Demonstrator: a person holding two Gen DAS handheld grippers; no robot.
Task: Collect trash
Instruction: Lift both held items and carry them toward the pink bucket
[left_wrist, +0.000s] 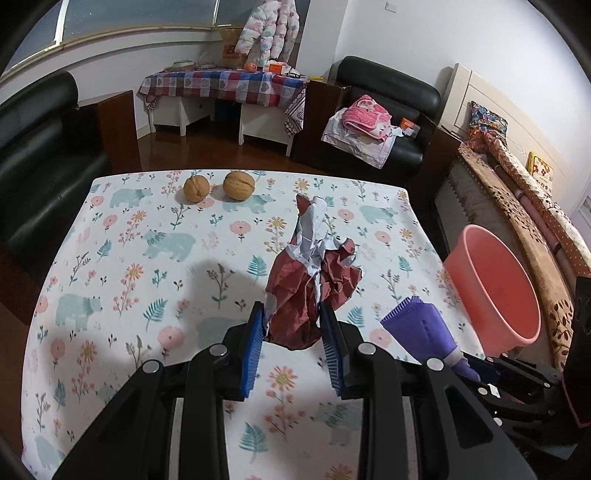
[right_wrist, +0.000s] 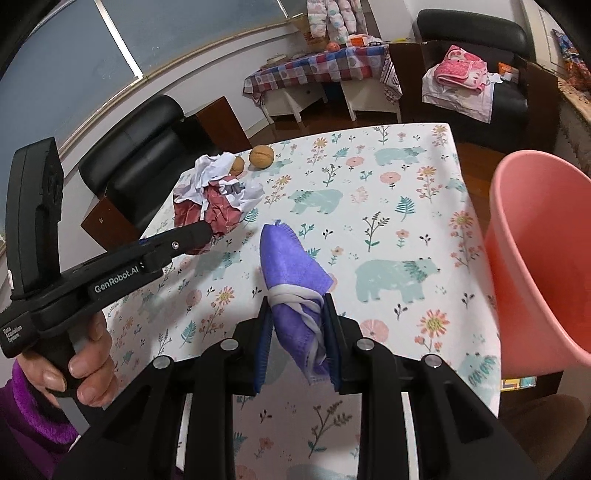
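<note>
Left gripper (left_wrist: 291, 314) pinching crumpled paper (left_wrist: 314, 280), seemingly aloft

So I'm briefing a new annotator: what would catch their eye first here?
Probably the crumpled red-and-white paper clamped in the left gripper over the floral tablecloth, and the folded purple mask pinched in the right gripper. Next, the pink bucket just off the table's right edge, and two walnuts at its far side.

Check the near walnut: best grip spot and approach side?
Judgement: take the right-hand walnut across its rounded middle, coming from above with the jaws along the table's far edge. It sits free, with a gap to the other walnut. Both grippers are full, so free one first.
</note>
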